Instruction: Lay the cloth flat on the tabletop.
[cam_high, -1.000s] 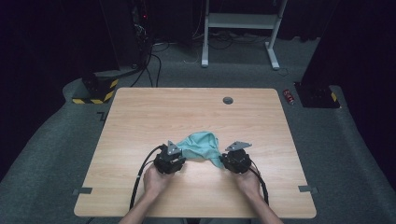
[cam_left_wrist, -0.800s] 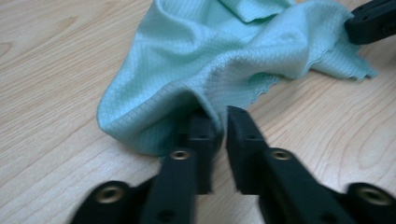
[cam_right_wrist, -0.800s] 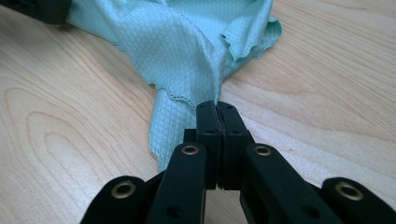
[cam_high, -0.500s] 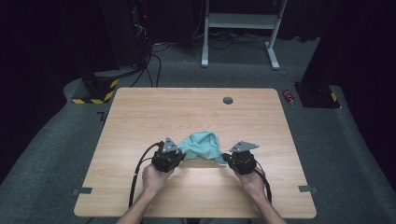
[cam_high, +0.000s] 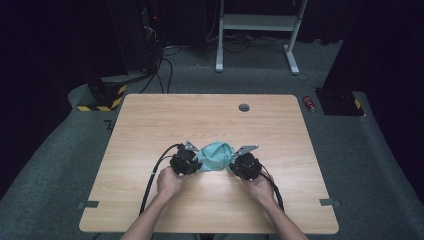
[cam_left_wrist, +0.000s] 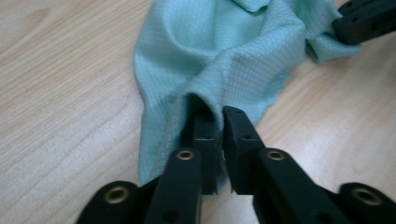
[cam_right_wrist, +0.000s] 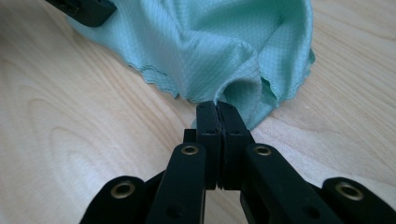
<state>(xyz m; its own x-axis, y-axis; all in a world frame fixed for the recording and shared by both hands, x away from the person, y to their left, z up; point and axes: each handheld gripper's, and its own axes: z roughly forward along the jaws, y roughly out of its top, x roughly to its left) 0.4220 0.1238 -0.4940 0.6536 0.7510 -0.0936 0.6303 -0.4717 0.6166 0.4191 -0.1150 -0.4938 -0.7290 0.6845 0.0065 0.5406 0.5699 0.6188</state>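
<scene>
While your two hands rest low on the near half of the worktop (cam_high: 150, 120), each gripper has a hem of the teal cloth (cam_high: 215, 156) between them. Your left gripper (cam_left_wrist: 215, 122) has its jaws narrowed around a ridge of fabric: a fold drapes over the tips and a thin gap shows between them, so judge that hold as light rather than firm. Your right gripper (cam_right_wrist: 217, 111) has its jaws pressed tight together on a pinch of the cloth's scalloped edge, with the fabric rising from the tips in a soft hump.

Seen from above, the cloth lies bunched in a rounded heap on the wood, touching both grippers, left gripper (cam_high: 184, 161) on one side and right gripper (cam_high: 245, 165) on the other. Beyond it the far half of the worktop is bare wood up to a small round cable hole (cam_high: 244, 107) near the back edge.

By my reading, you are at the grasp stage of spreading or folding the cloth: both edges are taken, nothing is yet pulled flat. Next, the move calls for a firmer close on the left, then drawing the two grippers apart and a little upward together, so the heap opens evenly. Keep the pull equal, or the weaker left hold may slip off the hem.
</scene>
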